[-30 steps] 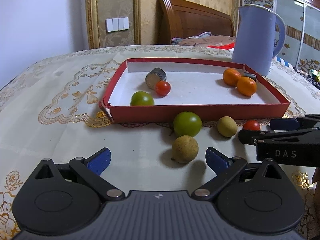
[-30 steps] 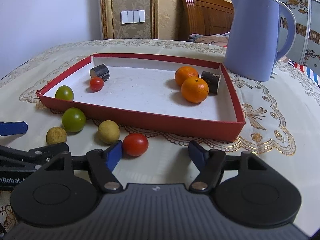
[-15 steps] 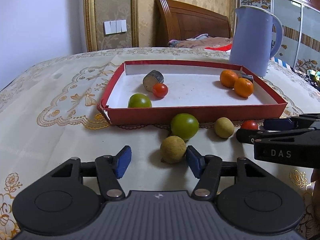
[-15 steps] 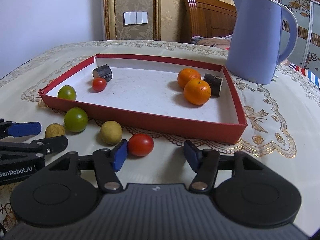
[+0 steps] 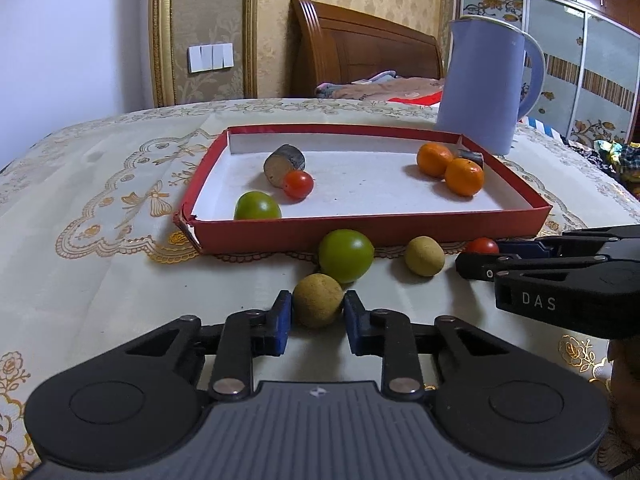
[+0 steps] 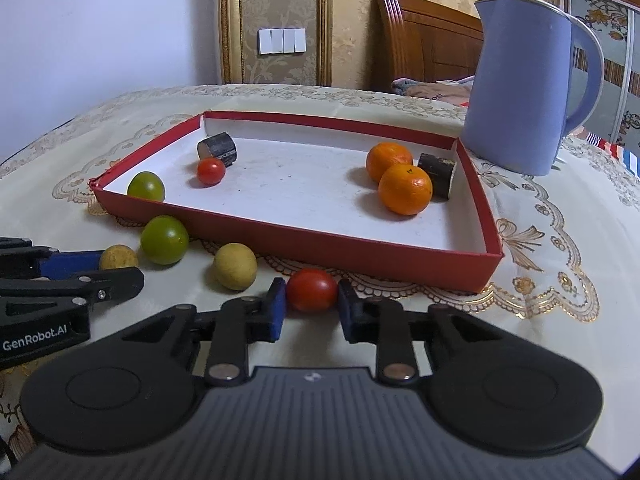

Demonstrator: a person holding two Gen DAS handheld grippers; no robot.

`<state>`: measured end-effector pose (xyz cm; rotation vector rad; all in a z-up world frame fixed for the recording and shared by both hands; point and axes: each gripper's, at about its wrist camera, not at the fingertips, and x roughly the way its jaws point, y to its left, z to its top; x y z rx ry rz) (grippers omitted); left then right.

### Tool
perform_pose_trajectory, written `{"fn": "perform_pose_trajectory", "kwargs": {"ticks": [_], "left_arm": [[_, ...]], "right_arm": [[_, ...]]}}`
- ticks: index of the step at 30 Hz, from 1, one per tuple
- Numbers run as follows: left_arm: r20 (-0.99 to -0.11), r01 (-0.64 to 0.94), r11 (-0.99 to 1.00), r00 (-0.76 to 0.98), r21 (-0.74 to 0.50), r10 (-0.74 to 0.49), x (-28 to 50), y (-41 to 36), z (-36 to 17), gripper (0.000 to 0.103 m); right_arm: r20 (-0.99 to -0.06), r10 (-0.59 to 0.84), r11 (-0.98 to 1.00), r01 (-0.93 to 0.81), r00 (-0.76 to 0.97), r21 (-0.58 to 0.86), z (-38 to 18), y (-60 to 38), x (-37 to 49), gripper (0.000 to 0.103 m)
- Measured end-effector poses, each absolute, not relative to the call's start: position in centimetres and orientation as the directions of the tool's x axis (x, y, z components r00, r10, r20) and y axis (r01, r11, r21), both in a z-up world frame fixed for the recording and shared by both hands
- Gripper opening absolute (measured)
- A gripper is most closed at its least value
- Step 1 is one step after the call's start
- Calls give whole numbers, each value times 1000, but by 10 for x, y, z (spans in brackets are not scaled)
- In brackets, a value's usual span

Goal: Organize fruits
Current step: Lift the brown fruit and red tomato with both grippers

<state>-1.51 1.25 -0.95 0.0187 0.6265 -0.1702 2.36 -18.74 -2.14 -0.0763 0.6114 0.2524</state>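
Left wrist view: our left gripper [image 5: 316, 316] pinches the tan fruit [image 5: 318, 300] between its fingers | right gripper [image 6: 311, 304] pinches the red tomato [image 6: 311, 289] | we should squeeze gently, lift straight up, clear the red tray [image 6: 360, 252] wall ahead.

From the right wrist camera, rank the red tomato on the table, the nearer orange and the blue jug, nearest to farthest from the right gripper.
1. Red tomato, between the right gripper pads.
2. Nearer orange, in the tray's right end.
3. Blue jug, beyond the tray, far right.
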Motion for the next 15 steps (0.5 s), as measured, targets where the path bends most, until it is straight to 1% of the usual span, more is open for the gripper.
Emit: {"fn": "perform_pose_trajectory", "kwargs": {"ticks": [10,15], "left_arm": [[-584,163,985,795,-49,-160,-15,14,-9,27],[-585,160,986,796,-45,-156,-15,15,-9,27]], "right_arm": [[-565,204,972,-232,800,22,-21,-191,21,26],[-543,200,975,-221,816,27,-19,-194,18,26]]}}
